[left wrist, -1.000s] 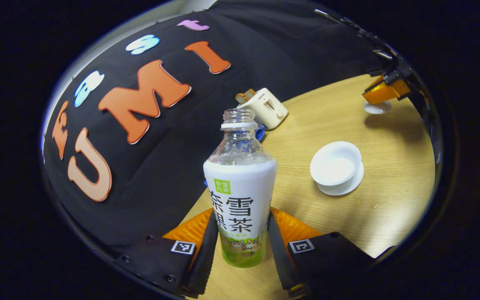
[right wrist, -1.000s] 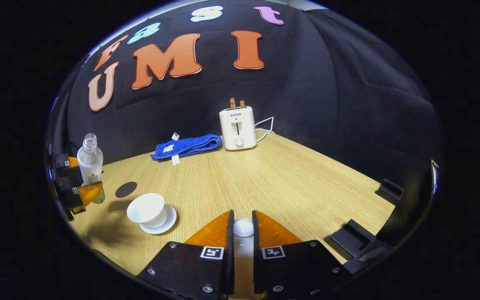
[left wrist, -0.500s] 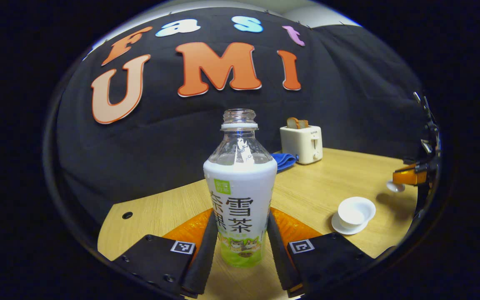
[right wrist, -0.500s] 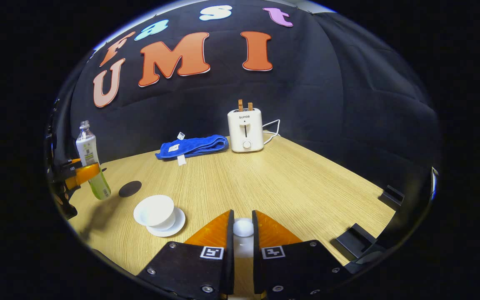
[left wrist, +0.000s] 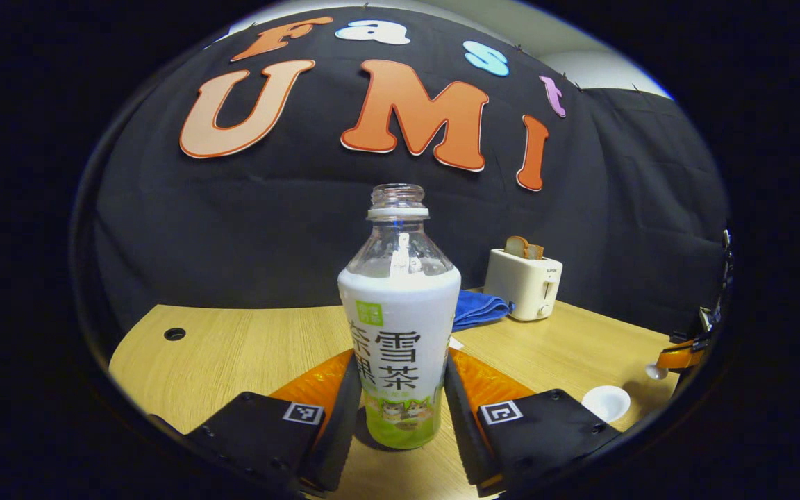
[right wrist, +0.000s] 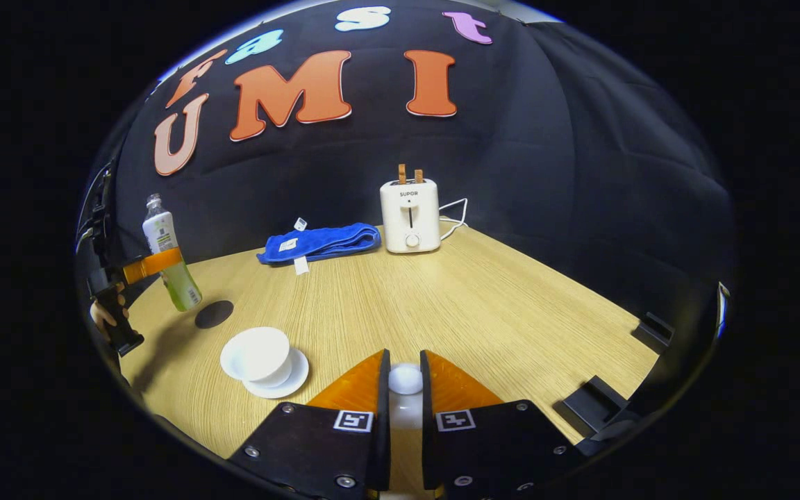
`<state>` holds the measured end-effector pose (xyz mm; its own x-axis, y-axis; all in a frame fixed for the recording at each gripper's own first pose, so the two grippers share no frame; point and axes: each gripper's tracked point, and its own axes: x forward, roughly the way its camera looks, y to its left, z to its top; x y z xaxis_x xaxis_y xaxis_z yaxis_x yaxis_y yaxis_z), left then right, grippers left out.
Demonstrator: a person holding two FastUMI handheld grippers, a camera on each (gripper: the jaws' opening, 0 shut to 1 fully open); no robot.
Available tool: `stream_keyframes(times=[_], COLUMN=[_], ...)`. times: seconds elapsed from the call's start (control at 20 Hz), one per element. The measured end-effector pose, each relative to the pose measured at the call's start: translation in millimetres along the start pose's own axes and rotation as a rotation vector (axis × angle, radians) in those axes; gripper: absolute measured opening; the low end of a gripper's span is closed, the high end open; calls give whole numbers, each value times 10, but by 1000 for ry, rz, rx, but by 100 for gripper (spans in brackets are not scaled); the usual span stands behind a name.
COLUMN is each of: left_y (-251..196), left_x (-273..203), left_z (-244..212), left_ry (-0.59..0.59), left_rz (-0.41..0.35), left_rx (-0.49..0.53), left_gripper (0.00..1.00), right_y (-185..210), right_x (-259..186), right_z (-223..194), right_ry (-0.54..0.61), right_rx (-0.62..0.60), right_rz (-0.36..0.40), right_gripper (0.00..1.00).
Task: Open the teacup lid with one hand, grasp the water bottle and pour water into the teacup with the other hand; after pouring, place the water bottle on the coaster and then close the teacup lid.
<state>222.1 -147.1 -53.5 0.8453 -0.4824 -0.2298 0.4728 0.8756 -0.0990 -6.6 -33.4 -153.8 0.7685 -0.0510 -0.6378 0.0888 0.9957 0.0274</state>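
Note:
An uncapped water bottle (left wrist: 400,333) with a white and green label stands upright between the fingers of my left gripper (left wrist: 400,410), which is shut on it. In the right gripper view the same bottle (right wrist: 167,253) hangs slightly tilted just left of the dark round coaster (right wrist: 214,314), held by the left gripper (right wrist: 153,264). The open white teacup (right wrist: 257,353) sits on its saucer (right wrist: 289,378) in front of the coaster. My right gripper (right wrist: 405,389) is shut on the knob of the white teacup lid (right wrist: 405,378). The teacup (left wrist: 606,401) lies low right in the left gripper view.
A cream toaster (right wrist: 410,215) with toast and a folded blue towel (right wrist: 320,242) stand at the back of the wooden table (right wrist: 483,305). Black brackets (right wrist: 584,406) sit on the table's right edge. A hand (right wrist: 105,316) holds the left gripper's handle. A small hole (left wrist: 174,334) marks the tabletop.
The left gripper has swung the bottle back upright and carried it left, away from the teacup and toward the coaster. The right gripper has stayed still with the lid.

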Motion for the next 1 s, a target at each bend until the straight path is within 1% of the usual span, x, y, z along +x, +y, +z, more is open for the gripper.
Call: stream_keyframes(times=[0.15, 0.3, 0.45, 0.55, 0.6, 0.75, 0.8, 0.85, 0.95, 1.0], left_y=[-11, -20, -39, -57, -74, -89, -80, -67, -72, -62], left_x=[86, 129, 144, 148, 146, 161, 161, 174, 181, 185], left_z=[-143, -161, -232, -253, -268, -351, -364, -370, -394, -404], left_ry=[38, 32, 42, 41, 39, 47, 49, 51, 48, 50], left_rz=[2, 2, 9, 14, 12, 12, 16, 21, 20, 21], left_rx=[-5, 2, 29, 50, 53, 38, 35, 31, 21, 20], left_gripper=[67, 68, 67, 69, 67, 70, 70, 67, 70, 67], right_y=[-20, -20, -3, -2, -5, -26, -37, -42, -49, -51], right_x=[19, 51, 64, 59, 63, 61, 56, 47, 47, 47], right_z=[-22, -44, -63, -71, -74, -85, -81, -82, -86, -89], right_ry=[8, 17, 24, 26, 27, 28, 28, 29, 29, 30], right_rx=[1, 1, 2, 2, 3, 6, 6, 5, 7, 7], right_rz=[-7, -7, -4, -2, -2, -7, -8, -10, -11, -12], right_gripper=[19, 19, 19, 18, 18, 19, 19, 19, 19, 19])
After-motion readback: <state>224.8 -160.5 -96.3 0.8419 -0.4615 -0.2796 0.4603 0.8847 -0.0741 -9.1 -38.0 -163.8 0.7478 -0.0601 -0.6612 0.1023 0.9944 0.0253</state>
